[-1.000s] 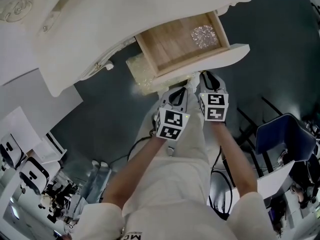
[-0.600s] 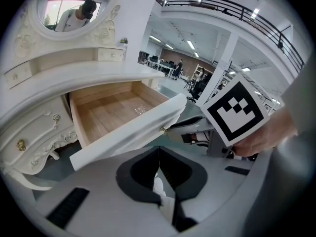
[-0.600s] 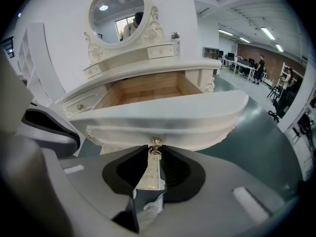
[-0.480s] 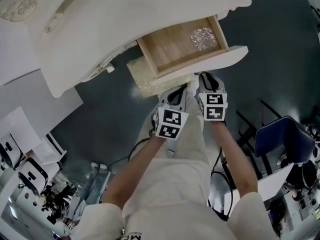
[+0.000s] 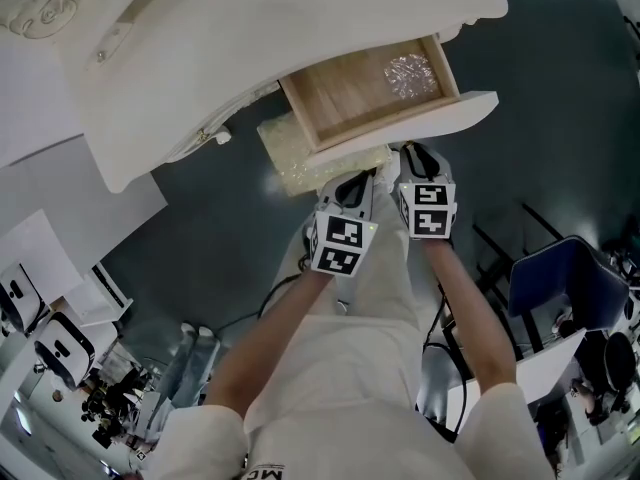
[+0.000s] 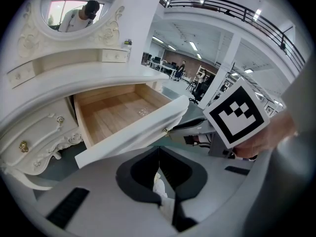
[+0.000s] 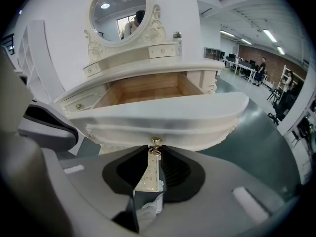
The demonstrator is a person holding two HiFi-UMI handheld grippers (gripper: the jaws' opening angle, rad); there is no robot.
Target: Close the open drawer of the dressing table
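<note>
Hold your left gripper [image 6: 158,152], fingers clenched on nothing, clear of the drawer front [image 6: 133,132]. Your right gripper's [image 7: 156,149] fingers pinch the knob [image 7: 156,142]. Push straight in, without twisting, until the pulled-out drawer [image 5: 340,93] seats flush in the dressing table [image 5: 250,38].

Your head camera looks steeply down from above the dressing table [image 5: 250,58], with the open drawer [image 5: 365,88] near the top of its frame. Your left gripper view faces the drawer front obliquely from a little back. Your right gripper view faces it squarely and very close, with the knob [image 7: 156,142] at its jaw tips. All three views share the drawer.
</note>
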